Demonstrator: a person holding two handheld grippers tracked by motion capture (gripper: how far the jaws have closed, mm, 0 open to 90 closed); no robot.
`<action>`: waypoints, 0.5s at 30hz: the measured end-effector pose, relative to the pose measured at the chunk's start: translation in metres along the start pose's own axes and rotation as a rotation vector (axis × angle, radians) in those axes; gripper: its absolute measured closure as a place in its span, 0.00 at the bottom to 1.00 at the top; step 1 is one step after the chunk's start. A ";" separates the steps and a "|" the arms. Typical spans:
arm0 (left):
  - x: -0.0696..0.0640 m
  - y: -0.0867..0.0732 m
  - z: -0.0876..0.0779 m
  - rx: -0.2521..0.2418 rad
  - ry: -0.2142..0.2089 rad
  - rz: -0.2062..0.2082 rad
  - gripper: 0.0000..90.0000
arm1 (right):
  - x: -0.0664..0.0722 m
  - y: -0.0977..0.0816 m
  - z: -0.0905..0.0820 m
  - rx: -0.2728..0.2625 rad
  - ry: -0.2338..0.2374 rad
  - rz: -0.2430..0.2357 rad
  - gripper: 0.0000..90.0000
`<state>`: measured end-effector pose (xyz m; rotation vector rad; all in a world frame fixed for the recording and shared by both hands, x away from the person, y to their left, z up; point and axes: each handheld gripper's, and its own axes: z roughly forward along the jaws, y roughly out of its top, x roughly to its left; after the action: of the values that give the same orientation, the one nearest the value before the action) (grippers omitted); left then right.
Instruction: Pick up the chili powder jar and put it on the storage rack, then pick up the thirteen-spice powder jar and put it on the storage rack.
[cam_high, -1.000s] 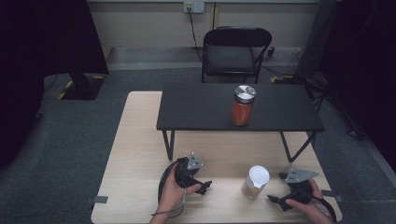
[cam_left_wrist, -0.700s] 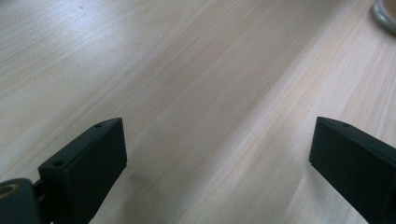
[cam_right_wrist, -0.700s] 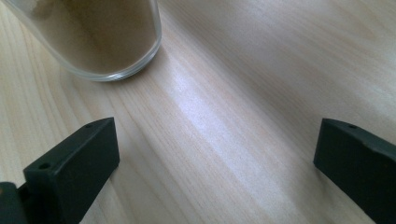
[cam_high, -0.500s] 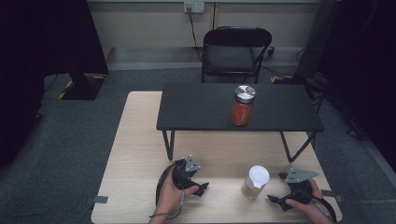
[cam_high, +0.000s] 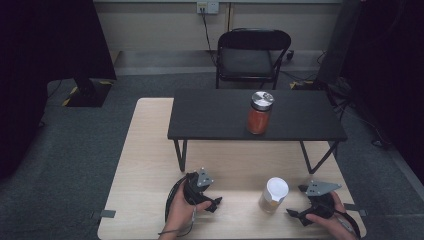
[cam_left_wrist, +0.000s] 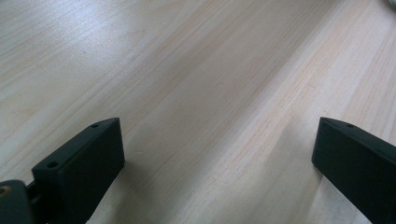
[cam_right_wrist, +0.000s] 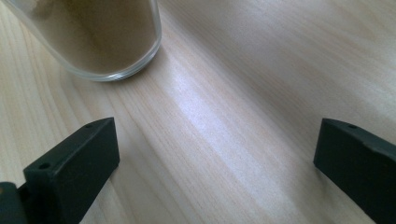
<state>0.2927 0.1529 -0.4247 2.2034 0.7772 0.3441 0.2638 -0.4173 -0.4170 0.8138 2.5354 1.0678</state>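
Nothing much has moved, so slide your wide-open right gripper (cam_high: 296, 216) around the jar (cam_high: 273, 196), maybe the nearest target, while your left gripper (cam_high: 212, 204) waits open too.

Your two grippers rest low at the near edge of the wooden table (cam_high: 145, 165), jaws spread wide over bare wood. Between them stands a white-lidded glass jar (cam_high: 273, 196) of brown powder, just beside your right gripper (cam_high: 299, 216) and well apart from your left gripper (cam_high: 216, 204). Ahead, a small black raised table (cam_high: 210, 120) spans the far half, its thin legs planted on the wood, with open room beneath. On its top stands a red-filled jar (cam_high: 259, 113), flanked by bare surface.
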 end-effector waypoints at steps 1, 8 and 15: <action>0.000 0.000 0.000 0.000 0.000 0.000 0.02 | 0.000 0.000 0.000 0.000 0.000 0.000 0.00; 0.000 0.000 0.000 0.001 0.000 0.001 0.02 | 0.000 0.000 0.000 0.000 0.000 0.000 0.00; 0.000 0.000 0.000 0.000 -0.001 0.001 0.02 | 0.000 0.000 0.000 0.000 0.002 -0.004 0.00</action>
<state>0.2929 0.1530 -0.4247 2.2041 0.7756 0.3437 0.2637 -0.4174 -0.4169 0.8082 2.5372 1.0677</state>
